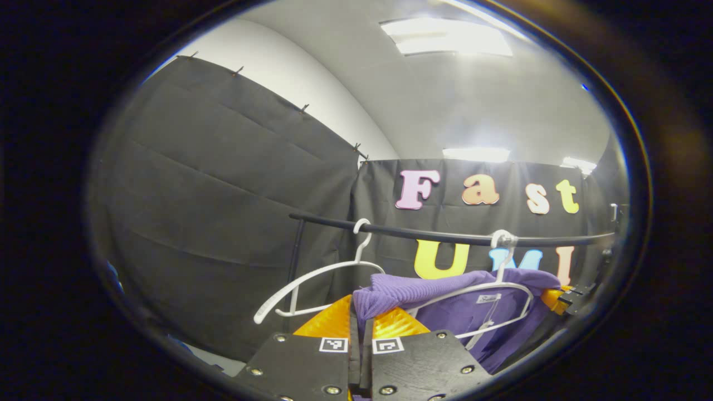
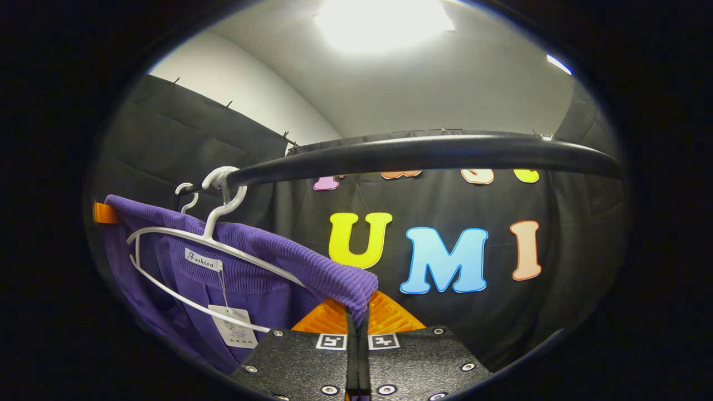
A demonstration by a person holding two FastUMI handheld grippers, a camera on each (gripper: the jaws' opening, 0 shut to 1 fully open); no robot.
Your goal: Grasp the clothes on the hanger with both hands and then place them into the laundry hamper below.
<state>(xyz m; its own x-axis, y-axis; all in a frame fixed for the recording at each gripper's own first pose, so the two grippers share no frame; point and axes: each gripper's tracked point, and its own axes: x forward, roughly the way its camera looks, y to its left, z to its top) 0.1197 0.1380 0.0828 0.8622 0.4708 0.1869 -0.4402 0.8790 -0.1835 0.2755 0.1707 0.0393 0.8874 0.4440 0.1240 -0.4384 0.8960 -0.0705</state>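
The black rail (image 2: 423, 153) arcs from 9 to 3 o'clock across the right gripper view, thick and close; in the left gripper view the same rail (image 1: 445, 235) is a thin line crossing the middle toward 3 o'clock, with its upright post (image 1: 294, 262) dropping toward 7 o'clock.

The purple sweater (image 2: 239, 267) hangs at 8 o'clock in the right gripper view, draped over a white hanger (image 2: 167, 239) whose hook sits on the rail; a neck label and a paper tag (image 2: 233, 327) show inside the collar. In the left gripper view the sweater (image 1: 462, 312) lies at 4 to 5 o'clock on that hanger (image 1: 490, 289), and a second, bare white hanger (image 1: 312, 278) hangs on the rail toward 7 o'clock, apart from the sweater.

The right gripper (image 2: 356, 320) at 6 o'clock has its orange fingers (image 2: 390, 314) closed together on the ribbed shoulder edge of the sweater. The left gripper (image 1: 359, 323) at 6 o'clock is likewise clamped on the other ribbed shoulder edge, which folds over its fingertips. At 3 o'clock in the left gripper view, an orange and black piece of the right gripper (image 1: 562, 298) touches the sweater's far shoulder.
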